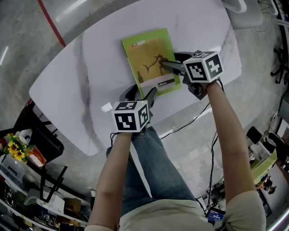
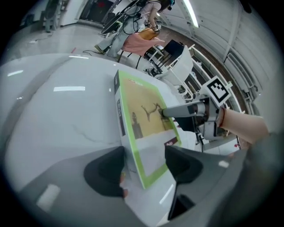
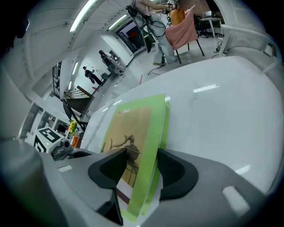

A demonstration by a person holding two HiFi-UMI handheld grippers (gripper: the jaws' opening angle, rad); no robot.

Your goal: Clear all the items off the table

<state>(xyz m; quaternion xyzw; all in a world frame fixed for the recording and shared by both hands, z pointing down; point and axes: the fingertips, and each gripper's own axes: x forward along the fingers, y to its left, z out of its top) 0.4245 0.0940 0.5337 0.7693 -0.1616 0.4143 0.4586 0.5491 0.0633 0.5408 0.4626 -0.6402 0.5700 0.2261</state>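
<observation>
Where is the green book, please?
In the head view, the green book is on the white table by its near edge, its right edge in the right claw.

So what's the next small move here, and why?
Probably close the left gripper on the book: its fingers stand wide apart around the near corner without pressing, while the right gripper looks clamped on the book's right edge. With both holding, it could be lifted off the table.

Green-and-tan softcover book: cover print too small to read; lower-left corner hidden behind left gripper. White rounded object, top right: cut by frame edge.
</observation>
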